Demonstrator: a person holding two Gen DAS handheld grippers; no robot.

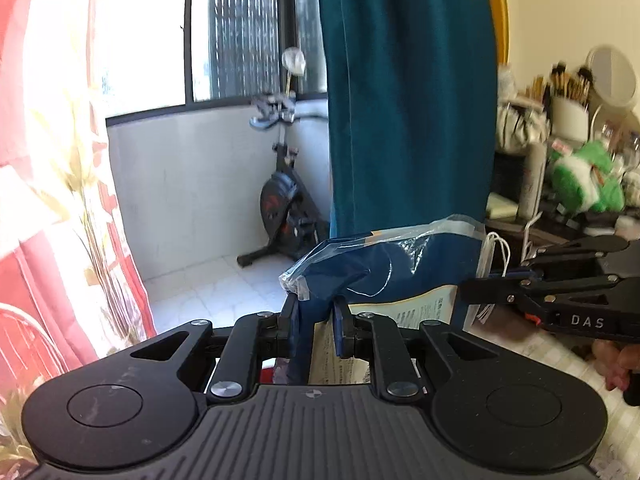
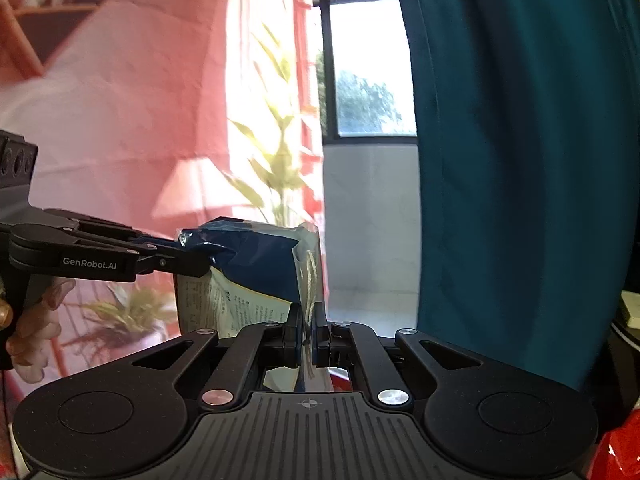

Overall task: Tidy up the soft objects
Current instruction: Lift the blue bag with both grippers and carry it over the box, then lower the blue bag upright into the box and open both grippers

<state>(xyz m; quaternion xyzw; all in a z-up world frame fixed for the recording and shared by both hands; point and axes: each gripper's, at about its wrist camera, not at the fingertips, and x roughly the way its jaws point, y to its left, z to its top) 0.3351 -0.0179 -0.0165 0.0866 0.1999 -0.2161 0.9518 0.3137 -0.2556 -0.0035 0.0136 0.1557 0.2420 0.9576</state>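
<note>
A clear plastic bag holding folded dark blue fabric [image 1: 394, 258] with a printed paper insert hangs in the air between both grippers. My left gripper [image 1: 316, 314] is shut on the bag's left end, and blue fabric bulges up between its pads. In the right wrist view the same bag [image 2: 256, 262] has a white string tag at its right edge. My right gripper [image 2: 307, 320] is shut there on the thin plastic edge and string. The right gripper [image 1: 466, 292] enters the left wrist view from the right. The left gripper [image 2: 202, 264] comes in from the left in the right wrist view.
A teal curtain [image 1: 408, 100] hangs straight ahead, a red floral curtain [image 1: 52, 184] to the left. An exercise bike [image 1: 282, 208] stands on the tiled balcony. A cluttered dresser at the right holds a green plush toy [image 1: 586, 184], brushes and a round mirror [image 1: 612, 74]. A hand [image 2: 34, 332] grips the left handle.
</note>
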